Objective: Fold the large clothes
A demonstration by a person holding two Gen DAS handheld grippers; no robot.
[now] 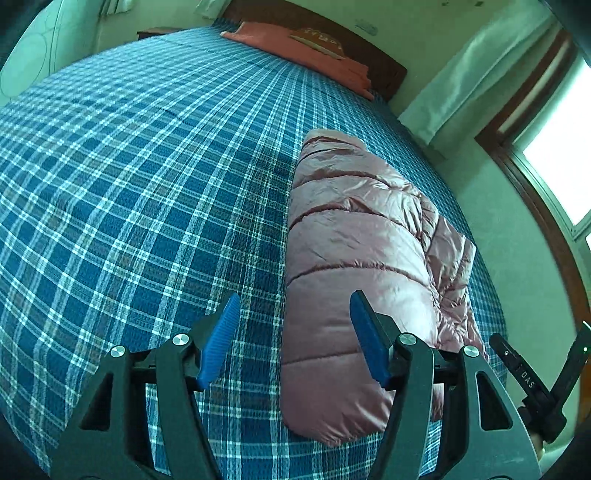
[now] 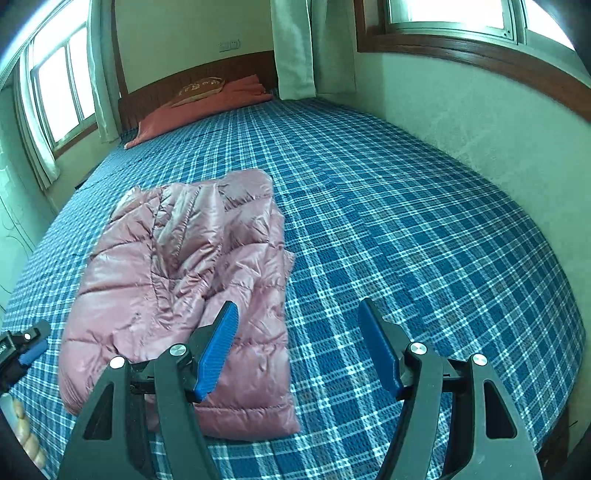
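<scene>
A shiny pink quilted puffer jacket (image 1: 354, 266) lies folded into a long bundle on the blue plaid bed (image 1: 129, 192). It also shows in the right wrist view (image 2: 177, 280), left of centre on the bed (image 2: 406, 221). My left gripper (image 1: 291, 332) is open and empty, held above the bed at the jacket's near left edge. My right gripper (image 2: 295, 343) is open and empty, held above the jacket's near right edge. The left gripper's tip (image 2: 26, 343) shows at the left edge of the right wrist view.
An orange pillow (image 1: 306, 51) lies at the wooden headboard (image 2: 192, 77). A wall (image 2: 480, 122) runs along the bed's right side under a window (image 2: 461, 14). Curtains (image 2: 295, 48) hang beside it. The other gripper's body (image 1: 532, 384) is at the lower right of the left wrist view.
</scene>
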